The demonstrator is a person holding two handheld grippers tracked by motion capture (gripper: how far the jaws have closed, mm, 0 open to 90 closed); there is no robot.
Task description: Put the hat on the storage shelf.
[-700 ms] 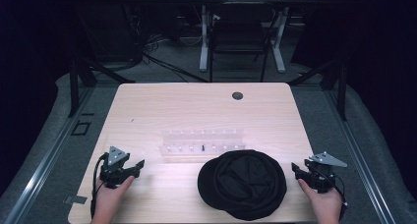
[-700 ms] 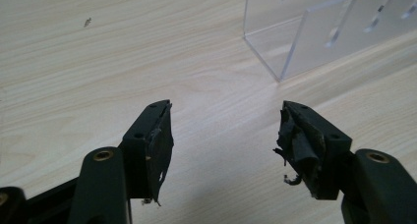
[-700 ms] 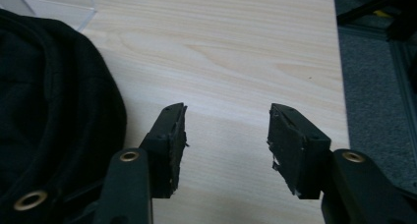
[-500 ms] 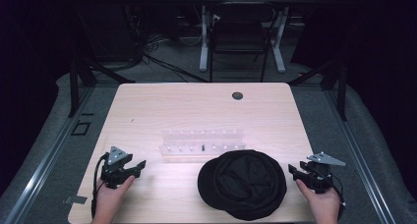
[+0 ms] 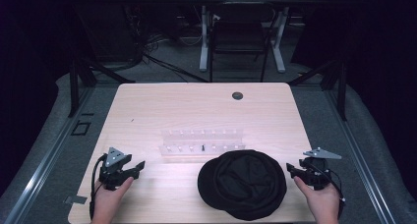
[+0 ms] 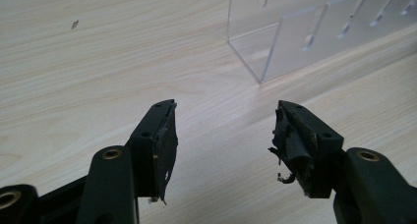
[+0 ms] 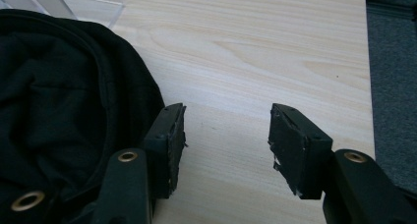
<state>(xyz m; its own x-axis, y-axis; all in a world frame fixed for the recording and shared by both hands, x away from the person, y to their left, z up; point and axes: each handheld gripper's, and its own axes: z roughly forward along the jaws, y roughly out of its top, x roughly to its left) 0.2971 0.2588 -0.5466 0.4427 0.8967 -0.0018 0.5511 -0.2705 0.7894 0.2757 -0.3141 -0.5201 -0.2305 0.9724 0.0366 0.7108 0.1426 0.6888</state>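
Note:
A black cap (image 5: pixel 242 183) lies on the light wooden table (image 5: pixel 196 111) near its front edge, right of centre. Behind it stands a clear acrylic rack (image 5: pixel 202 142) with slots. My left gripper (image 5: pixel 139 166) rests at the front left, open, nothing between its jaws; the left gripper view has the rack's corner (image 6: pixel 275 52) ahead of it (image 6: pixel 223 130). My right gripper (image 5: pixel 290 169) is at the front right, open, just beside the cap's right edge. In the right gripper view the cap (image 7: pixel 64 101) lies against the left jaw of the gripper (image 7: pixel 227 130).
A small dark round grommet (image 5: pixel 237 95) sits near the table's far edge. Beyond the table a chair (image 5: pixel 241 35) and desk legs stand on the grey floor. The table's right edge (image 7: pixel 366 62) is close to my right gripper.
My right gripper has edged left toward the cap. The left gripper and the cap have stayed put.

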